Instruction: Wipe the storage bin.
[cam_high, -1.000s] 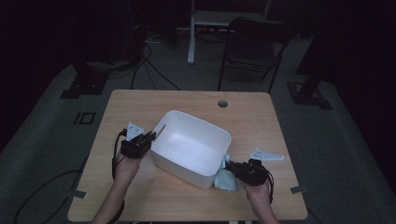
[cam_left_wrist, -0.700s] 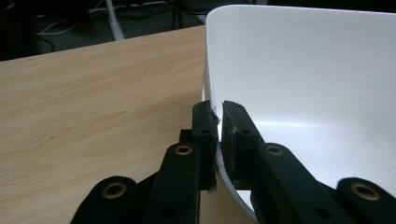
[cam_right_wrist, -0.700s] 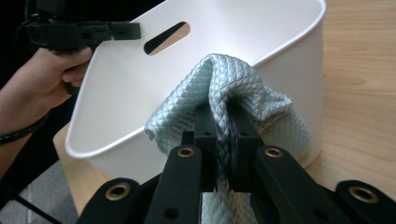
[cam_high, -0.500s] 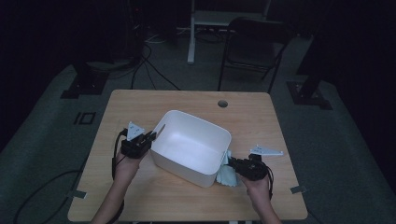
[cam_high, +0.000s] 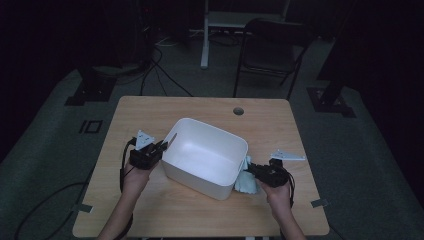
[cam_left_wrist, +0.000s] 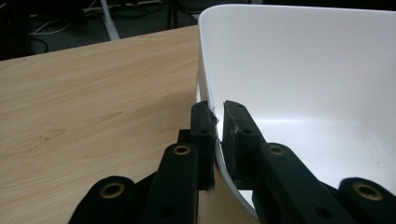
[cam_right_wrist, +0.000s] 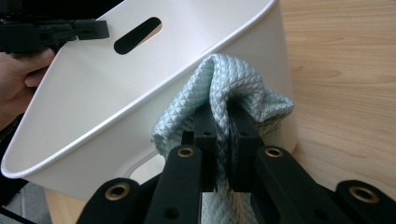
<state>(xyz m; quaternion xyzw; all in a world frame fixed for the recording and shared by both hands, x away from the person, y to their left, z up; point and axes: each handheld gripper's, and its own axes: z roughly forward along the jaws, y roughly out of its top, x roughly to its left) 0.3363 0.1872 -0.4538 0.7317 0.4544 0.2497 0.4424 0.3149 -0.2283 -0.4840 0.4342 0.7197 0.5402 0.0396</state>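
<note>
A white plastic bin (cam_high: 207, 155) stands tilted on the wooden table (cam_high: 150, 112), its left side raised. My left gripper (cam_high: 164, 146) is shut on the bin's left rim (cam_left_wrist: 211, 105), one jaw outside the wall and one inside. At the bin's right wall a pale blue quilted cloth (cam_high: 246, 180) hangs bunched. My right gripper (cam_high: 251, 170) is shut on the cloth (cam_right_wrist: 233, 88), the fabric pinched between both jaws and pressed close to the bin's outer wall (cam_right_wrist: 163, 112). The bin's inside looks bare and white.
A round cable hole (cam_high: 238, 110) sits near the table's far edge. A dark folding chair (cam_high: 272, 47) and a white desk leg (cam_high: 205, 35) stand beyond the table on the grey floor. Tape marks (cam_high: 318, 203) flank the table.
My right gripper has slid left with the cloth, closer against the bin's right wall. The left gripper and the bin have stayed put.
</note>
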